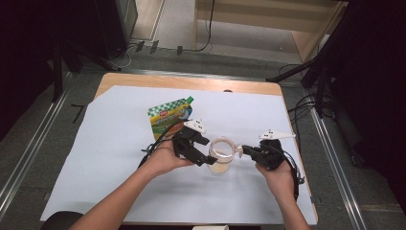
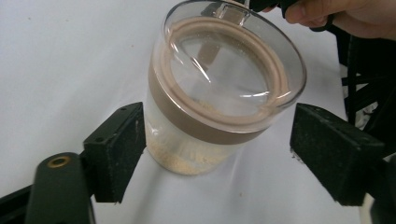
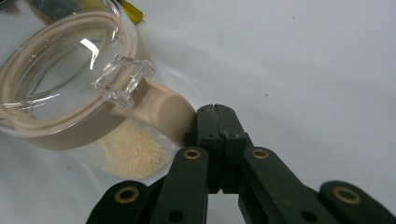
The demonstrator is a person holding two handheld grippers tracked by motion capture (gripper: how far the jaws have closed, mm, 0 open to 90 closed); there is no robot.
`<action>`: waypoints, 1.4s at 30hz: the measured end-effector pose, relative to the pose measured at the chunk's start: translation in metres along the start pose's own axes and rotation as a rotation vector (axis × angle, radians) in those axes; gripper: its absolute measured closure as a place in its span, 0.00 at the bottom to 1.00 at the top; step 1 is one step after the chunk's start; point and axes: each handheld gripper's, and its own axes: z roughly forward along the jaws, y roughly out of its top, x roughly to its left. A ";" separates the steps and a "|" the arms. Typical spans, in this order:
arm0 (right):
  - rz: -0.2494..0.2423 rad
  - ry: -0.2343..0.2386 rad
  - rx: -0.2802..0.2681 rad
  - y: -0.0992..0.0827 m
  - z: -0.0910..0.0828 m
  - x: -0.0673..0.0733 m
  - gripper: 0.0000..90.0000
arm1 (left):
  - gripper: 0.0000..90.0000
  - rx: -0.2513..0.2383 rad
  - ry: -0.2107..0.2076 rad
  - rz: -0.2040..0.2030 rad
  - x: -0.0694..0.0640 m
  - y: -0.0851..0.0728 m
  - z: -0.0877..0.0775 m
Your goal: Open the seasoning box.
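**Lidded glass jar between two grippers: left jaws released, right jaws clenched at the lid tab**

A glass jar (image 1: 221, 155) with a beige-banded clear lid (image 2: 229, 79) is seen on the white sheet (image 1: 110, 158) covering the worktop, somewhat right of centre and nearer the front edge than the back. A shallow layer of pale granules (image 3: 133, 151) is noted at its bottom. In both gripper views the jar appears tilted; whether its base sits flat cannot be told.

The left gripper (image 1: 203, 155) is placed at the jar's left side. Its jaws are spread wider than the jar, one on each side, and no pad is seen pressing the glass; the jar is judged released. The right gripper (image 3: 217, 116) has its jaws clenched together, with nothing visible between them. The tips stand against the beige tab below the clear lid handle (image 3: 122, 80); whether they touch it cannot be told.

The step in hand is judged to be the freeing of the lid. It would be done well if the body were steadied before the tab is pushed, since a loose jar is likely to tip or slide.

A green sauce pouch (image 1: 168, 116) lies behind the left gripper, near it, towards the back edge. The right edge of the worktop is near the right hand (image 1: 277, 179). Open sheet is available towards the front and the left edge.
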 end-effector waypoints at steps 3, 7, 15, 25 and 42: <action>0.002 0.000 -0.002 0.000 0.000 0.000 1.00 | 0.17 0.016 -0.001 0.017 0.000 0.002 0.007; 0.003 -0.004 0.000 0.000 0.001 0.000 1.00 | 0.16 0.020 0.022 0.058 -0.004 0.004 0.013; 0.002 -0.009 0.002 -0.001 0.001 0.001 1.00 | 0.13 0.030 0.055 0.096 -0.007 0.005 0.024; 0.001 -0.015 0.001 -0.001 0.002 0.001 1.00 | 0.12 0.055 0.076 0.078 -0.010 0.012 0.026; -0.002 -0.022 0.002 -0.001 0.002 0.002 1.00 | 0.12 0.042 0.109 0.118 -0.015 0.014 0.025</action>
